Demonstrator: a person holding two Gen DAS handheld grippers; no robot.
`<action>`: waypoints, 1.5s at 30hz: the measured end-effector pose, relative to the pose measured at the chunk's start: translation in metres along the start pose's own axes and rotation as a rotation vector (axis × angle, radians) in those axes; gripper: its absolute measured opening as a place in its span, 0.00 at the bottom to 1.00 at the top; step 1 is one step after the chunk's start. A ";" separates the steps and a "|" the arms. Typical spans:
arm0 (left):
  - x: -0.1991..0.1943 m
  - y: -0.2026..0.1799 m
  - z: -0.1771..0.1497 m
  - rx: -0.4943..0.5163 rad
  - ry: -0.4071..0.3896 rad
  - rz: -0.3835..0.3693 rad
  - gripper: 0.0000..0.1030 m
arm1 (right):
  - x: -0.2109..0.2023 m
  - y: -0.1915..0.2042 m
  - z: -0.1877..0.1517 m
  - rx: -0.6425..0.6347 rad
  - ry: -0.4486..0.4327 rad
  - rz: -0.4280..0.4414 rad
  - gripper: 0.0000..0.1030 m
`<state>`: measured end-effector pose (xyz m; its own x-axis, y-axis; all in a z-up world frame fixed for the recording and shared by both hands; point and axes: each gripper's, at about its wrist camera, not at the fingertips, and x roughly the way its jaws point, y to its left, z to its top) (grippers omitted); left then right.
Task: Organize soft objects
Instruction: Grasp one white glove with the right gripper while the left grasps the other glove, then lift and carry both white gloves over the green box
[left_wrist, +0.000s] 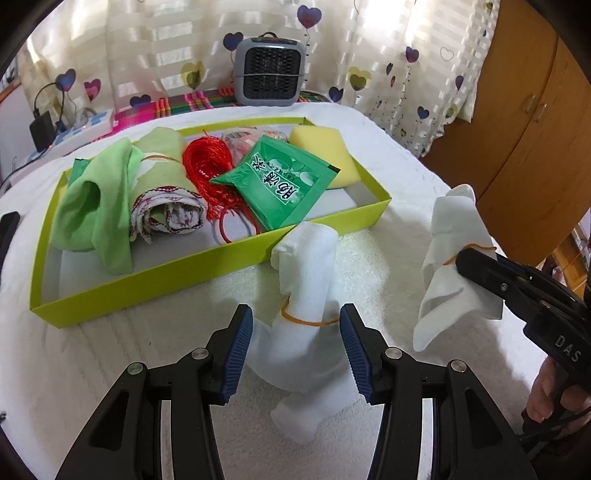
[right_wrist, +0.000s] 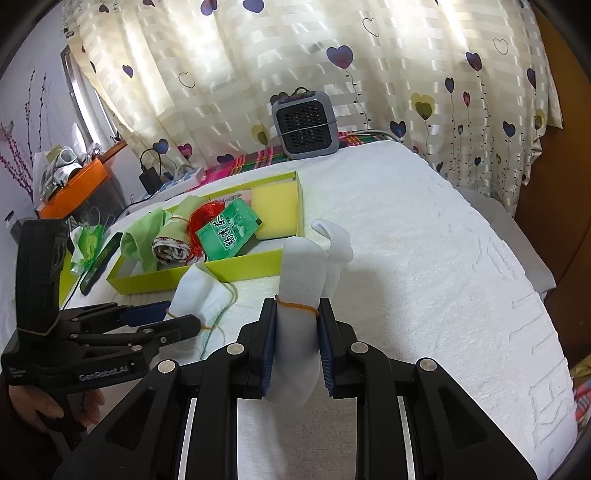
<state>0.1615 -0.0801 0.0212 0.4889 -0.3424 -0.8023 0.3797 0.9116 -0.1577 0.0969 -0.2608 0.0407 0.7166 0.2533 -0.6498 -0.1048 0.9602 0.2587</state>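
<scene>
A lime green tray (left_wrist: 207, 254) (right_wrist: 236, 267) on the white bedcover holds a green cloth (left_wrist: 92, 206), a rolled patterned towel (left_wrist: 166, 210), red string (left_wrist: 207, 166), a green packet (left_wrist: 280, 184) and a yellow sponge (left_wrist: 325, 147). A white sock bundle (left_wrist: 303, 295) (right_wrist: 199, 291) bound with a rubber band lies in front of the tray, between the blue pads of my open left gripper (left_wrist: 295, 321) (right_wrist: 173, 315). My right gripper (right_wrist: 297, 310) (left_wrist: 461, 262) is shut on a second banded white sock bundle (right_wrist: 299, 280) (left_wrist: 454, 236) and holds it above the bed.
A grey heater (left_wrist: 271, 70) (right_wrist: 304, 127) stands at the bed's far edge before heart-print curtains. A wooden cabinet (left_wrist: 517, 122) is at the right. A dark phone (right_wrist: 99, 262) lies left of the tray. An orange shelf (right_wrist: 77, 188) and a charger (right_wrist: 149, 177) sit at far left.
</scene>
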 end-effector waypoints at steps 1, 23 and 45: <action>0.001 0.000 0.000 0.002 0.002 0.003 0.47 | 0.000 -0.001 0.000 0.001 0.000 0.002 0.22; 0.000 -0.003 0.002 0.003 -0.016 -0.007 0.19 | 0.007 -0.002 -0.003 -0.001 0.012 0.023 0.22; -0.037 -0.001 -0.001 -0.015 -0.122 0.001 0.17 | -0.006 0.005 0.000 -0.027 -0.016 0.033 0.22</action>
<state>0.1423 -0.0676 0.0508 0.5814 -0.3662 -0.7265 0.3683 0.9147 -0.1663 0.0923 -0.2572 0.0457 0.7234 0.2833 -0.6296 -0.1471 0.9542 0.2605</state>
